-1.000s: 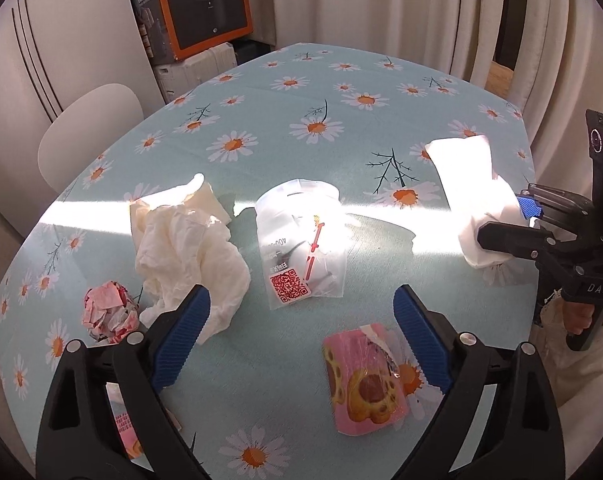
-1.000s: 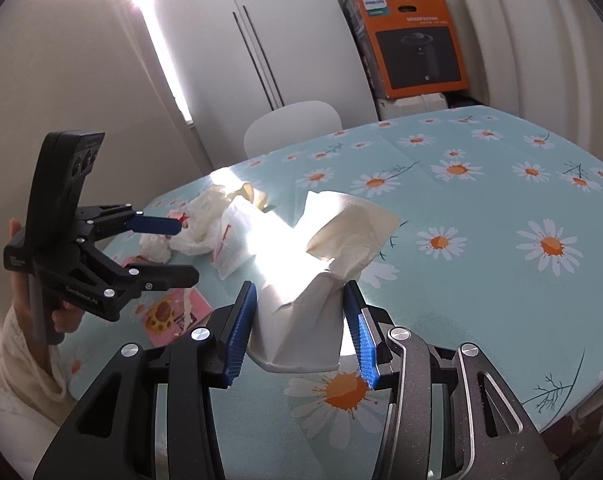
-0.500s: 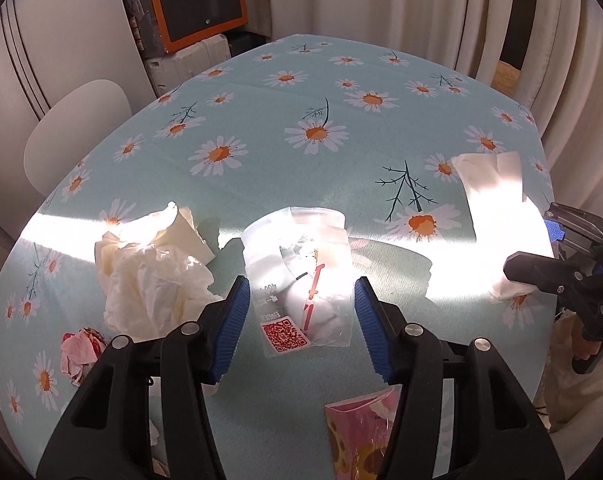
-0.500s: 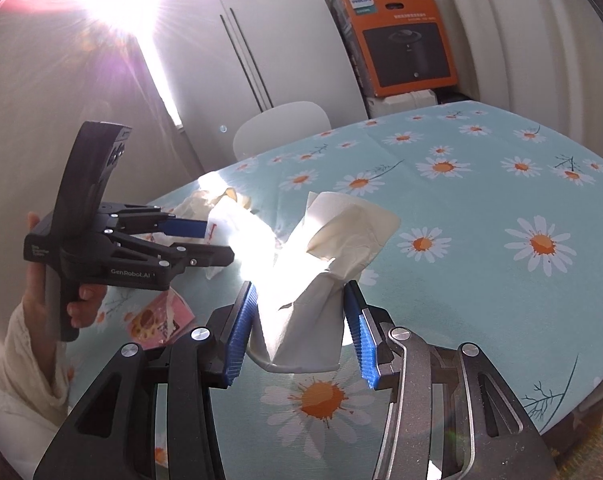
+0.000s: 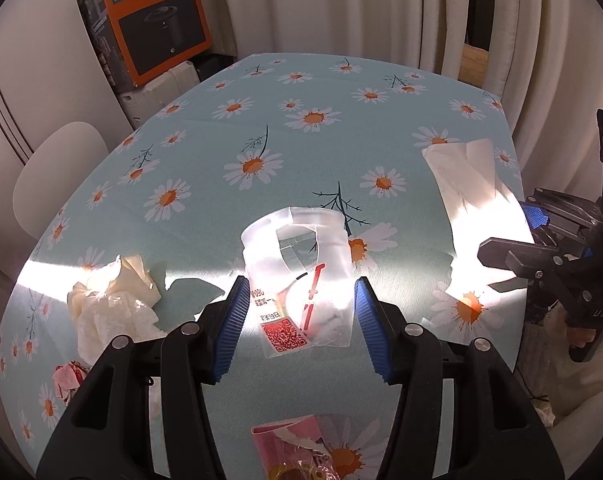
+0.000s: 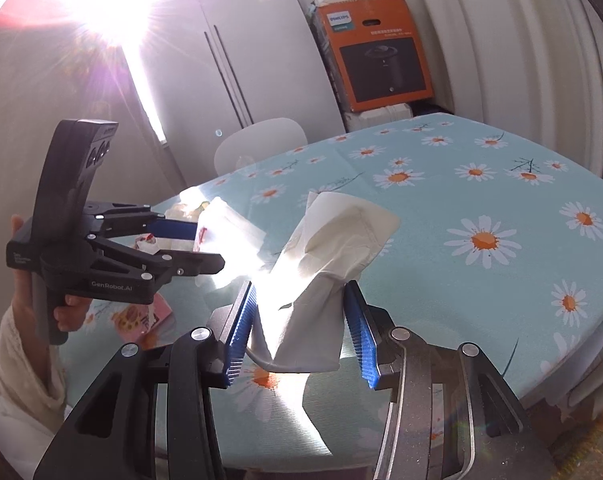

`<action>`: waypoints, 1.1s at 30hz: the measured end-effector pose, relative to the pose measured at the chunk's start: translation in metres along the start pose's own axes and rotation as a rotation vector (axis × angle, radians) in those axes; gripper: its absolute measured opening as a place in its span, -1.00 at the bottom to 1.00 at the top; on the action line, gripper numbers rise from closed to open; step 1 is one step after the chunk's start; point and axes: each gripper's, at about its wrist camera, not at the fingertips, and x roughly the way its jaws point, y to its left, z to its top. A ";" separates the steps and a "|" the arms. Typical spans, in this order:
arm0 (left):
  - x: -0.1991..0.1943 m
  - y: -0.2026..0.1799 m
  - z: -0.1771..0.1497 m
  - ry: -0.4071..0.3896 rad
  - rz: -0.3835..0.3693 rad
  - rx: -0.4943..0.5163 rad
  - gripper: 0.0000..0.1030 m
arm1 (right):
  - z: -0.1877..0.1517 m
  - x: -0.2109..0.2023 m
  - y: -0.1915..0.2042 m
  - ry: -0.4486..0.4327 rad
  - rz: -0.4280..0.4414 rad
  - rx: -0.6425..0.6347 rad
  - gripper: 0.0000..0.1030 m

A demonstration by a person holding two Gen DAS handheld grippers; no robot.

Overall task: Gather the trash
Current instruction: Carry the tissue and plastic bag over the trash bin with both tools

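Observation:
My left gripper (image 5: 299, 316) is open, its blue pads on either side of a clear plastic bag (image 5: 301, 280) with a red QR label lying on the daisy tablecloth (image 5: 261, 120). My right gripper (image 6: 299, 328) is shut on a white folded paper napkin (image 6: 333, 248) at the table's near edge; it also shows in the left wrist view (image 5: 473, 200). A crumpled cream tissue (image 5: 109, 304), a small pink-and-white wad (image 5: 67, 376) and a pink snack wrapper (image 5: 297, 452) lie around the left gripper.
An orange Philips box (image 5: 157, 20) stands on other boxes beyond the table's far-left corner. A white chair (image 5: 57, 176) is at the left side. Curtains (image 5: 381, 8) hang behind the table. Strong sunlight crosses the table.
My left gripper moved forward over the table and narrowed around the clear plastic bag; the pink wrapper slid below it. The right gripper keeps holding the napkin.

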 end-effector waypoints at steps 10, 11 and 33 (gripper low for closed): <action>0.020 -0.083 0.036 -0.018 -0.120 0.142 0.06 | -0.014 -0.059 -0.063 -0.061 -0.138 0.059 -0.17; 0.023 -0.092 0.040 -0.018 -0.133 0.160 0.06 | -0.017 -0.066 -0.071 -0.067 -0.155 0.072 -0.17; 0.057 -0.300 0.105 -0.007 -0.452 0.527 0.07 | -0.115 -0.224 -0.196 -0.102 -0.558 0.330 -0.17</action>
